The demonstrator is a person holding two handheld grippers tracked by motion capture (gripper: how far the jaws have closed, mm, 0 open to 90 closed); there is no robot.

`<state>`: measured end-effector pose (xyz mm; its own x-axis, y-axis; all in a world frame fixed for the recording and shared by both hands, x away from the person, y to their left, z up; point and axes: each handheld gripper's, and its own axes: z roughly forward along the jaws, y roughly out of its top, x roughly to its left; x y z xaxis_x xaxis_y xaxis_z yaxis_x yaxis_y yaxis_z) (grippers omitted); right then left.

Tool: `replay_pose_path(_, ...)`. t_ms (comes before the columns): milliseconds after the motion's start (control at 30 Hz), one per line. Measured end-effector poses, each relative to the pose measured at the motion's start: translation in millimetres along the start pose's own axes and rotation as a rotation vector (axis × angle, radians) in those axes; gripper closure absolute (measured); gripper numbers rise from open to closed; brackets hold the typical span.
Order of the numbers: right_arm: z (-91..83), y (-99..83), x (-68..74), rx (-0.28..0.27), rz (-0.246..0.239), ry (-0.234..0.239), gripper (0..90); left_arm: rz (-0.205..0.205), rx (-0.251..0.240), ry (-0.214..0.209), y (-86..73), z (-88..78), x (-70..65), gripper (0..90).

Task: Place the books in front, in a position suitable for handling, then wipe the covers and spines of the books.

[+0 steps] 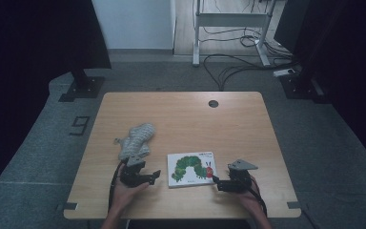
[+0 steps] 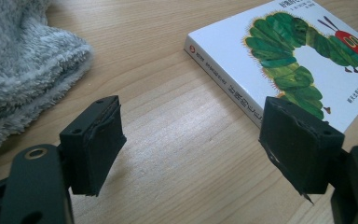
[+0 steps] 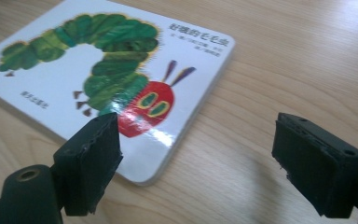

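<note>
Item 1: grey fleece cloth (image 1: pixel 136 140), crumpled, left of centre on the table (image 1: pixel 181 109), lying loose.

Item 2: left gripper (image 1: pixel 148 175), jaws apart, nothing between them, just left of the book's spine.

Item 3: picture book (image 1: pixel 190 169), flat, cover up, near the front edge, between both grippers.

Item 4: right gripper (image 1: pixel 218 182), jaws wide, empty, at the book's right corner.

Risk: the glossy cover may slip from a shallow pinch; a one-sided push could slide the book.

free: bare table (image 1: pixel 228 124) beyond book (image 1: pixel 190 169) — block: plush toy (image 1: pixel 136 140) far-left
</note>
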<state>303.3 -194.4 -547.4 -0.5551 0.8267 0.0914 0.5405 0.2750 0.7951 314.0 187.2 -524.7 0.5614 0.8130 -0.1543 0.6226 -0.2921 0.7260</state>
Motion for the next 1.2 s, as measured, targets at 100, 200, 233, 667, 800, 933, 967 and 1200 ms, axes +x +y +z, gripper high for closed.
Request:
replay_pose_path(100, 0.9, 0.8, 3.2, -0.002, 0.001, 0.024, 15.2, -0.001, -0.002, -0.004, 0.1, -0.6, 0.5, 22.1)
replay_pose_path(200, 2.1, 1.2, 5.6, -0.001, 0.002, 0.035, 15.3, -0.006, -0.007, -0.005, 0.2, -1.3, 1.1, 22.1)
replay_pose_path(233, 3.1, 1.4, 7.0, -0.001, -0.004, 0.038, 15.3, -0.009, -0.007, -0.006, 0.3, -1.7, 2.0, 22.1)
replay_pose_path(667, 15.5, 3.9, 22.0, 0.032, -0.038, 0.078, 15.3, -0.015, -0.009, -0.002, 0.3, -2.9, 5.2, 22.2)
replay_pose_path(800, 18.1, 5.4, 22.4, 0.033, -0.040, 0.084, 15.2, -0.019, -0.013, 0.002, 0.4, -4.0, 6.6, 22.1)
replay_pose_path(933, 19.9, 6.8, 23.2, 0.036, -0.043, 0.087, 15.2, -0.022, -0.020, 0.008, 1.8, -5.8, 7.9, 22.2)
replay_pose_path(967, 20.9, 7.3, 24.5, 0.036, -0.044, 0.091, 15.4, -0.021, -0.023, 0.010, 2.6, -6.6, 8.9, 22.1)
replay_pose_path(1200, 21.3, 5.6, 26.6, 0.054, -0.050, 0.102, 14.6, -0.029, -0.031, 0.027, 3.8, -10.6, 14.4, 22.1)
